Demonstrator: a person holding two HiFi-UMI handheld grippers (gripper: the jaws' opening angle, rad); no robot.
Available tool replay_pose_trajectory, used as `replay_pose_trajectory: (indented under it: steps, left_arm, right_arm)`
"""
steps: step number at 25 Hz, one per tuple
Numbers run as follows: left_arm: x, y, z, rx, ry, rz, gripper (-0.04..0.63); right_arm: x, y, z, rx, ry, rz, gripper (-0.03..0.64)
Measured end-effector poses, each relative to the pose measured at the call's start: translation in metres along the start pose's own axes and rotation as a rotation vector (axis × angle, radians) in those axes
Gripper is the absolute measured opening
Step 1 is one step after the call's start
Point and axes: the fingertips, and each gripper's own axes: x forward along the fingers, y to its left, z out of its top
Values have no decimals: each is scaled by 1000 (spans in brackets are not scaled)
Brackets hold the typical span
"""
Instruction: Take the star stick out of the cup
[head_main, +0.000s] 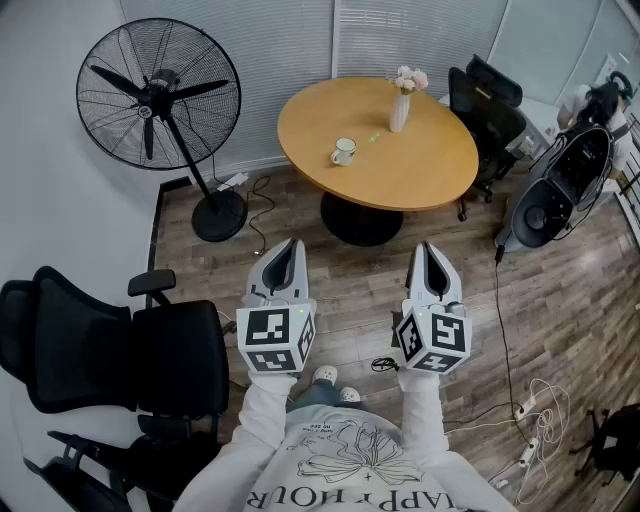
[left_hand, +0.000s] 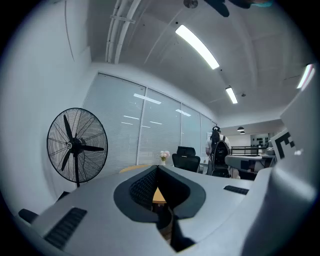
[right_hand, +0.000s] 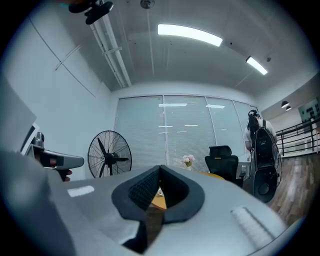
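The round table (head_main: 420, 172) is seen well ahead. Short of it, the left gripper (head_main: 292, 244) and right gripper (head_main: 425, 247) are held pressed together, empty. The cup (head_main: 343, 151) is spotted on the table's near-left part; no star stick can be made out at this range.

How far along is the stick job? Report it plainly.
Nothing looks done: the cup sits on the table, well ahead of both grippers. In hand: nothing; the left gripper and right gripper are shut and empty. Left: approach, grasp the stick, lift it out. The stick itself is too small to make out.
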Motion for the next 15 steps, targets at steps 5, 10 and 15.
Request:
replay_pose_trajectory:
  steps: [5, 10, 15]
  left_arm:
    - [6, 2, 0, 4, 0, -10, 6]
    - [16, 6, 0, 0, 2, -12, 6]
    - [30, 15, -1, -4, 6, -13, 6]
  right_arm:
    - [6, -1, -2, 3, -2, -7, 11]
    - [17, 0, -6, 15, 3, -2, 11]
    - [33, 5, -8, 27, 5, 15, 11]
